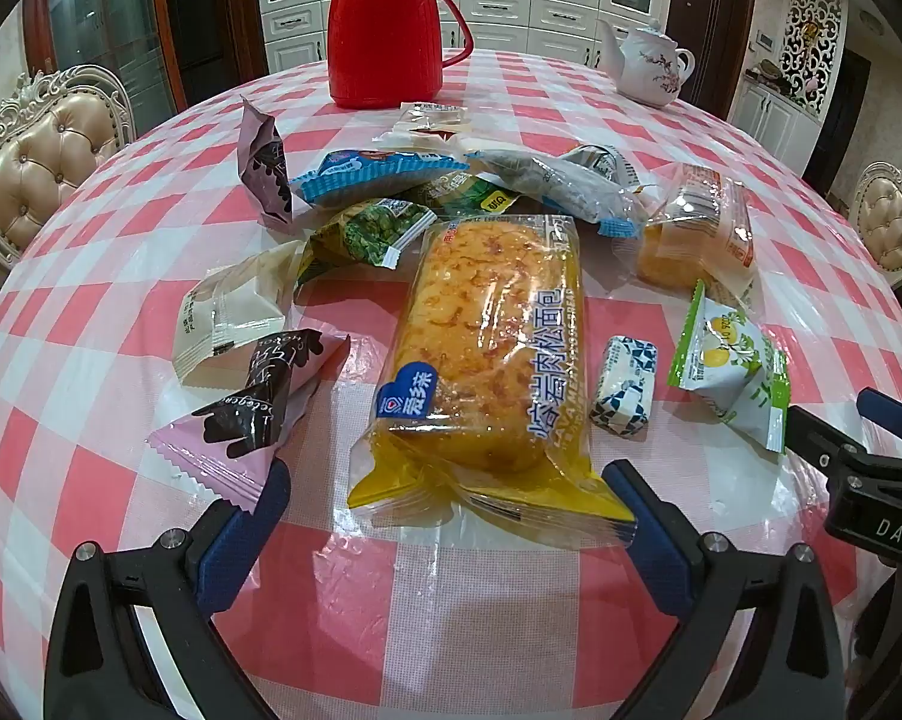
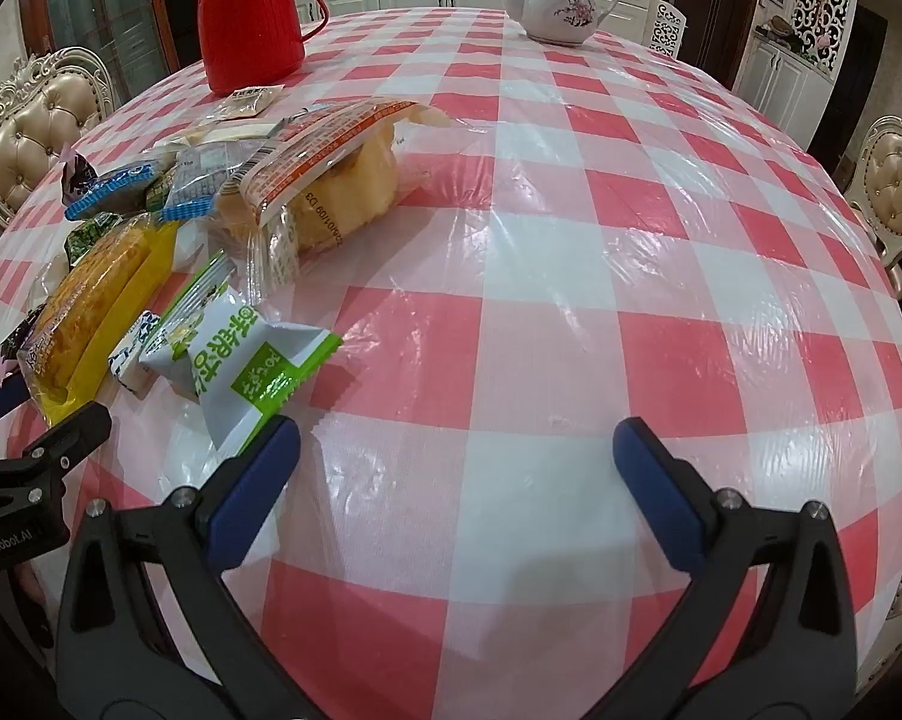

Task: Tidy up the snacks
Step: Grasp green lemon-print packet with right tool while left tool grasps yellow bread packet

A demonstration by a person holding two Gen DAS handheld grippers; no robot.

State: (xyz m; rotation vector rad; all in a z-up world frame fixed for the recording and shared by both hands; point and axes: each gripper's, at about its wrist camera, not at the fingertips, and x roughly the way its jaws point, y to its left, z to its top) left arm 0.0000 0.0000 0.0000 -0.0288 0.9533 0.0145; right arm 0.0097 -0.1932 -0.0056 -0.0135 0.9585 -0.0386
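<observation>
Both grippers hovering, fingers spread, holding nothing | left gripper facing bread pack lying mid-desk among snacks | risk: slick wrapper slipping, neighbouring pink pack getting nudged.

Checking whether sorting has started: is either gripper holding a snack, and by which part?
Nothing is held. The left gripper is open around the yellow bread packet's near end; the right gripper is open above bare tablecloth.
</observation>
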